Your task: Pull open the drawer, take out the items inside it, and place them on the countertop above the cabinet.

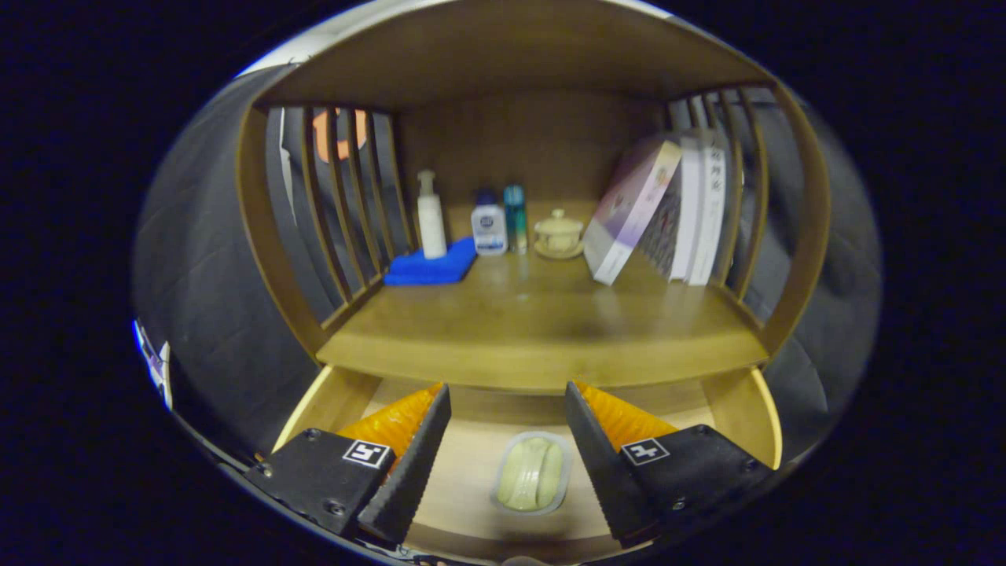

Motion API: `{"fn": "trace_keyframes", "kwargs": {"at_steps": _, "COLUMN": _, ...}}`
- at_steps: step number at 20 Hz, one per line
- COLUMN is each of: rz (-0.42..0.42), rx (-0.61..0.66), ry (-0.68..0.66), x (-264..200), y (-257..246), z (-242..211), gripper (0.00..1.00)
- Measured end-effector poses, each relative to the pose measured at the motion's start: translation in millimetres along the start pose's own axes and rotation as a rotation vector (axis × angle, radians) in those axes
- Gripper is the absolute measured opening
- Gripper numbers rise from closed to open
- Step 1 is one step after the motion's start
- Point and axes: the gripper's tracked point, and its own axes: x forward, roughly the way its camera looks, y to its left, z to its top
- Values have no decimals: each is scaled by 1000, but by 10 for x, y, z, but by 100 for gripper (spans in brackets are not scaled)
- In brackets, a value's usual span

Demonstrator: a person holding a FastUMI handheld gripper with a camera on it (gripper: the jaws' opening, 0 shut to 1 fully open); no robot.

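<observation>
The drawer [731, 409] stands pulled open below the countertop [534, 314]; a small tray [531, 474] lies on its floor, between the fingers of the gripper [507, 409], which is spread wide and grips nothing; that tray is left to lift onto the countertop.

The drawer [739, 409] stands pulled out below the front edge of the surface [542, 330]. A small tray [531, 473] lies on the drawer's floor, between the spread fingers of the tool [508, 397], touching neither. On the surface, at the back left, a pump bottle [431, 216] stands on a folded cloth [431, 267]. Right of it stand a squat bottle [489, 226] and a slim bottle [515, 216], just beside each other. Further right sits a lidded cup [559, 234] on a saucer. At the back right, books [692, 212] stand against the slatted side wall, the leftmost one tilted.
</observation>
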Motion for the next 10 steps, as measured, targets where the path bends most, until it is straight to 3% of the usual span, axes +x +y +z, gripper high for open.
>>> {"fn": "trace_keyframes", "kwargs": {"at_steps": 7, "rz": -61, "rx": 20, "ry": 352, "x": 415, "y": -56, "z": -636, "gripper": 79}}
{"fn": "trace_keyframes", "kwargs": {"at_steps": 10, "rz": -126, "rx": 28, "ry": 389, "x": 432, "y": -217, "z": -655, "gripper": 68}}
